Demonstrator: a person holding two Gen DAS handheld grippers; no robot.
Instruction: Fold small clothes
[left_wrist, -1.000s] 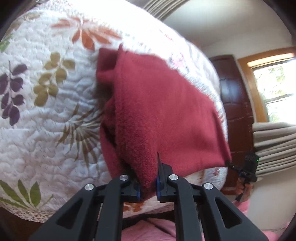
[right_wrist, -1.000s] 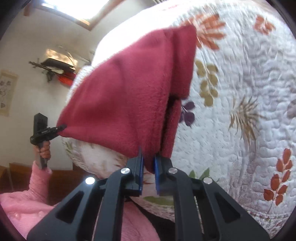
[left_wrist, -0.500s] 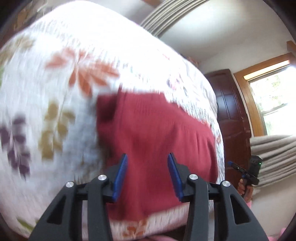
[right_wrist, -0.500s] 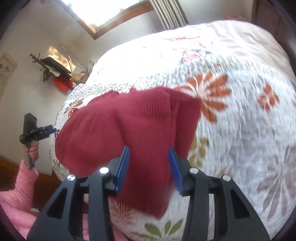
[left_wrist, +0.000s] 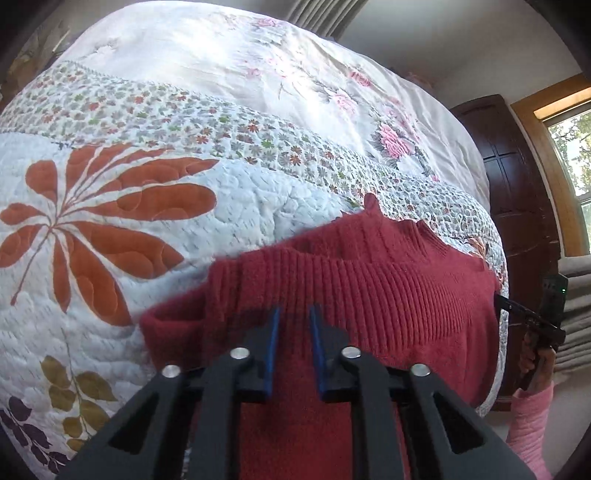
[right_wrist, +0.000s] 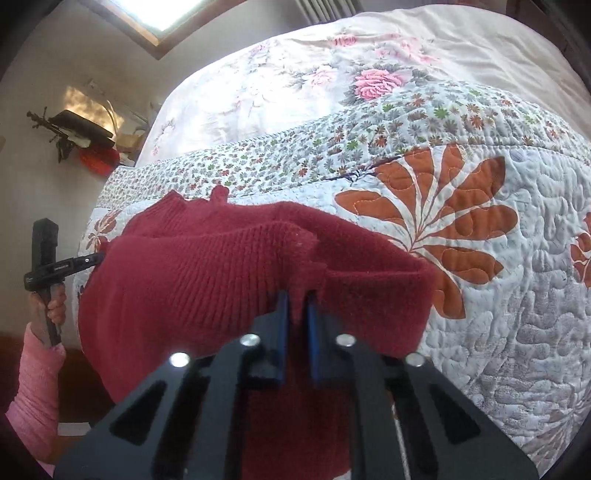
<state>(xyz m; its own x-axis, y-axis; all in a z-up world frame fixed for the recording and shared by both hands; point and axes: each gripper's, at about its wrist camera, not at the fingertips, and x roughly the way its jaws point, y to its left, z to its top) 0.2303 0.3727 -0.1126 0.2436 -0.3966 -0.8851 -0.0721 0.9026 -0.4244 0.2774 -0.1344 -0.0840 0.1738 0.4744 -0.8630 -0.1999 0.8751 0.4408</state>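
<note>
1. Quilt (left_wrist: 110, 258): white, stitched, printed with large orange leaves; it covers the bed under your work. Beyond it lies a pale cover with pink roses (left_wrist: 391, 136).
2. Red sweater (left_wrist: 369, 295): ribbed knit, folded, lying on the quilt near the bed's front edge, its ribbed hem facing away from you.
3. Your left gripper (left_wrist: 294, 347): the blue-lined fingers (left_wrist: 271, 347) stand apart over the sweater's near side, with a clear gap between them and no cloth pinched.
4. Your right gripper (right_wrist: 296, 332): its fingers (right_wrist: 282, 332) stand only narrowly apart, with a raised pleat of red knit between them; you cannot tell whether they clamp it.
5. Pink sleeve (right_wrist: 35, 384): at the left edge of the right wrist view, with the hand holding the other gripper's handle at the sweater's side.
</note>
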